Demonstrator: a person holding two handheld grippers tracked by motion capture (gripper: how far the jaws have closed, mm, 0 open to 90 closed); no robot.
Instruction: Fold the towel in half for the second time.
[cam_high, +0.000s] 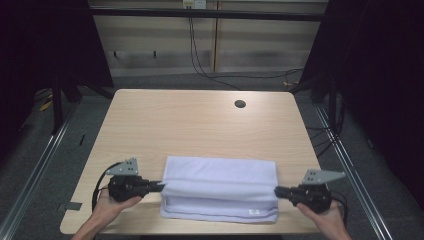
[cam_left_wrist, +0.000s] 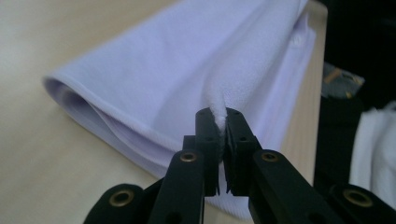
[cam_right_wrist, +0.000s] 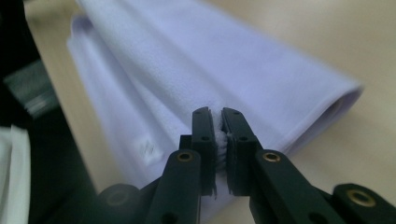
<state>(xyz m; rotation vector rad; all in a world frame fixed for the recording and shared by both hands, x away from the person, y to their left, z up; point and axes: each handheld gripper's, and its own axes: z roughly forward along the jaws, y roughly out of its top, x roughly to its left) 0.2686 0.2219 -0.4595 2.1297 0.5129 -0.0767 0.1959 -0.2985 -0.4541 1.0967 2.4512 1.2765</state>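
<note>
On the bench (cam_high: 200, 120), a folded towel (cam_high: 220, 187) (lavender) is pinched by each clamped hand-held gripper (cam_high: 161, 186) (cam_high: 276, 190), its upper layer mid-fold; even lowering is probably needed next.

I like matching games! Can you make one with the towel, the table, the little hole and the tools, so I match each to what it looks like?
Things:
1. towel
2. table
3. hole
4. left tool and right tool

Looks:
A. round and dark, near the far edge
B. light wood
C. black, each pinching one end of the cloth
D. pale lilac, folded

Pairs: 1-D, 2-B, 3-A, 4-C
</note>
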